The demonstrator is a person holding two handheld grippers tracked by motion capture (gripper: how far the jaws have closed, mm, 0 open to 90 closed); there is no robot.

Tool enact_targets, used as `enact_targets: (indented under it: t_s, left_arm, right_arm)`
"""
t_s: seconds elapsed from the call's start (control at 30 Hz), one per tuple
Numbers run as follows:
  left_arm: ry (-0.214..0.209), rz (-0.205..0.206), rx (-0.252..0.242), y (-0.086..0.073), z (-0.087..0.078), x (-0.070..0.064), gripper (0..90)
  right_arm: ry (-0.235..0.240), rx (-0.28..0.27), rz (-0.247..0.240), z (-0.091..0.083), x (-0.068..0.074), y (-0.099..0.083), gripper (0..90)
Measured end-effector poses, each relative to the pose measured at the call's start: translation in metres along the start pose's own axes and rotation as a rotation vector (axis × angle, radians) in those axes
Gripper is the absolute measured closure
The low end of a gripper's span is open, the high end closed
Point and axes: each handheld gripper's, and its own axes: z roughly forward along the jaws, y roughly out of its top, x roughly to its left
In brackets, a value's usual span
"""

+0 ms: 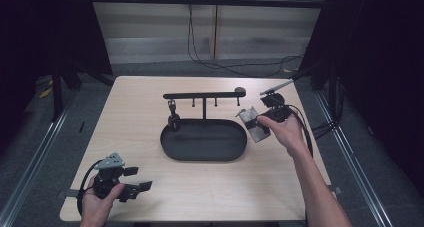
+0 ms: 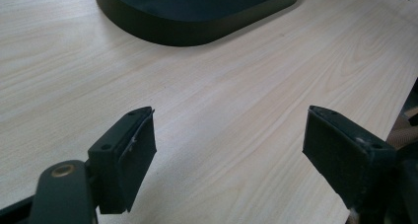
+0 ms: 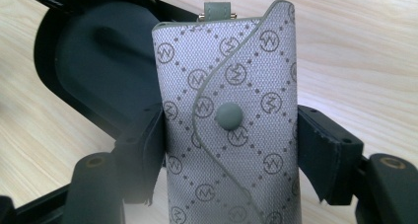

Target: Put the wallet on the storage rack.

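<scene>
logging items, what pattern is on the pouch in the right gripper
Light grey weave with a diamond grid of dots and circled logos on the pouch; clearest in the right gripper view.

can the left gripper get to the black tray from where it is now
Probably yes: the left gripper is open and empty near the table's front edge, and only bare tabletop lies between it and the black tray.

Black two-jaw tongs [image 1: 134, 186], brass-coloured screws, grey three-cornered plate, bare forearms

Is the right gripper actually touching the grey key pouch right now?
Touching. In the right gripper view, both jaws of the right gripper press against the sides of the grey key pouch, with no gap on either side.
</scene>
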Motion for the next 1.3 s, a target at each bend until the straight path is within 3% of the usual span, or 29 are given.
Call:
enact_targets:
  t_s: [0.13, 0.53, 1.3]
  left_arm:
    - [0.001, 0.002, 0.004, 0.0, 0.0, -0.001, 20.2]
    - [0.0, 0.001, 0.0, 0.0, 0.0, -0.001, 20.2]
    - [0.0, 0.009, -0.001, 0.0, 0.0, -0.001, 20.9]
  right_arm:
    - [0.032, -0.012, 0.013, 0.009, 0.002, -0.002, 32.4]
    - [0.069, -0.032, 0.016, 0.025, 0.01, -0.008, 32.4]
    - [0.112, -0.031, 0.026, 0.06, 0.023, -0.009, 32.6]
